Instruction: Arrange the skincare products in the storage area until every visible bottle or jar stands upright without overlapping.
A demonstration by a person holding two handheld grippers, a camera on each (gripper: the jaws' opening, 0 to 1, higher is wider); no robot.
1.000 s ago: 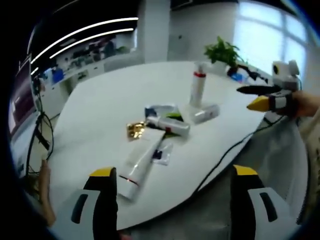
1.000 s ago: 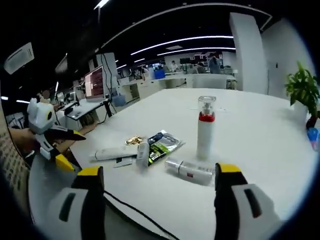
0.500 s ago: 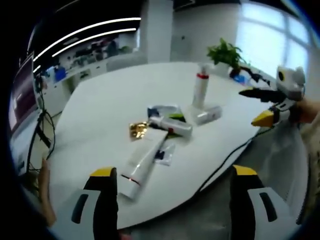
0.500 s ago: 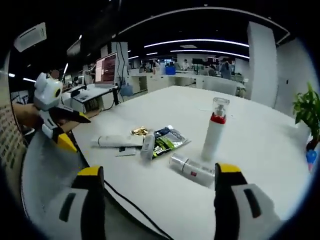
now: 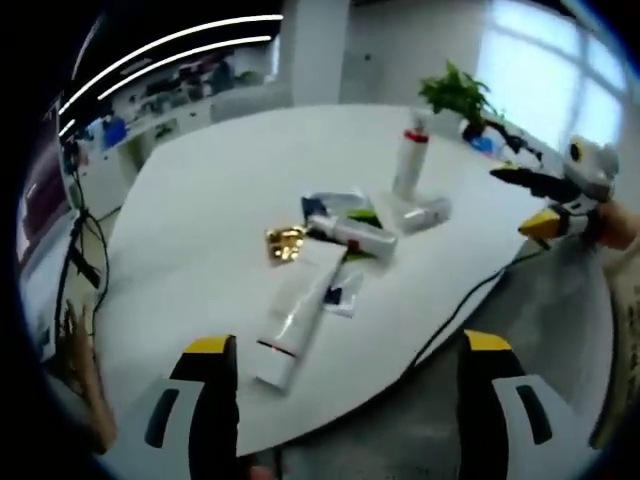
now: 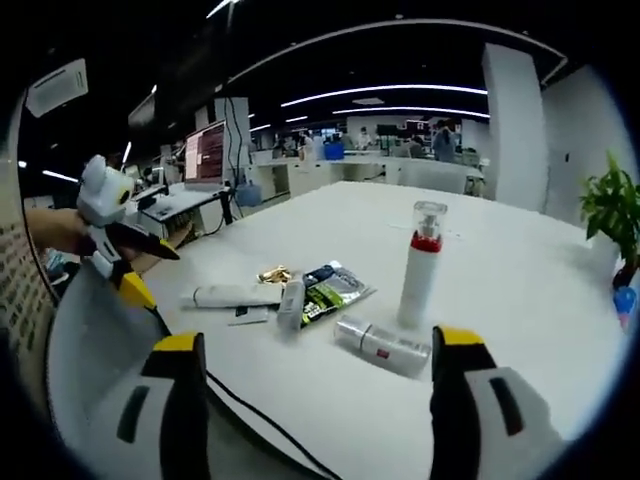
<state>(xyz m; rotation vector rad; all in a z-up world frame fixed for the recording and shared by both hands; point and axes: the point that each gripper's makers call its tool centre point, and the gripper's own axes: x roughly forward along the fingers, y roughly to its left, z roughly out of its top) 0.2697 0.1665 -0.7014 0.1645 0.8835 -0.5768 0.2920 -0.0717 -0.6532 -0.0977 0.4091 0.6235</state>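
On the white table [image 5: 220, 180] a tall white bottle with a red band [image 5: 412, 165] [image 6: 419, 268] stands upright. Beside it lies a short clear-capped bottle [image 5: 425, 213] [image 6: 385, 346]. Another white bottle [image 5: 350, 235] [image 6: 290, 303] lies across a green and blue sachet [image 5: 335, 207] [image 6: 332, 287]. A long white tube [image 5: 300, 310] [image 6: 232, 295] lies flat near a gold wrapper [image 5: 285, 243] [image 6: 273, 274]. My left gripper [image 5: 347, 346] [image 6: 145, 270] is open, off the table's near edge. My right gripper [image 6: 319, 340] [image 5: 530, 200] is open too, short of the lying bottle.
A black cable [image 5: 470, 295] [image 6: 260, 415] runs along the table's near edge. A potted plant [image 5: 455, 95] [image 6: 610, 195] stands at the far side. A small flat sachet [image 5: 342, 293] lies by the tube. Desks and monitors [image 6: 205, 155] lie beyond.
Both views have shifted a little with the hands. The products lie as before, and both grippers stay open and hold nothing.
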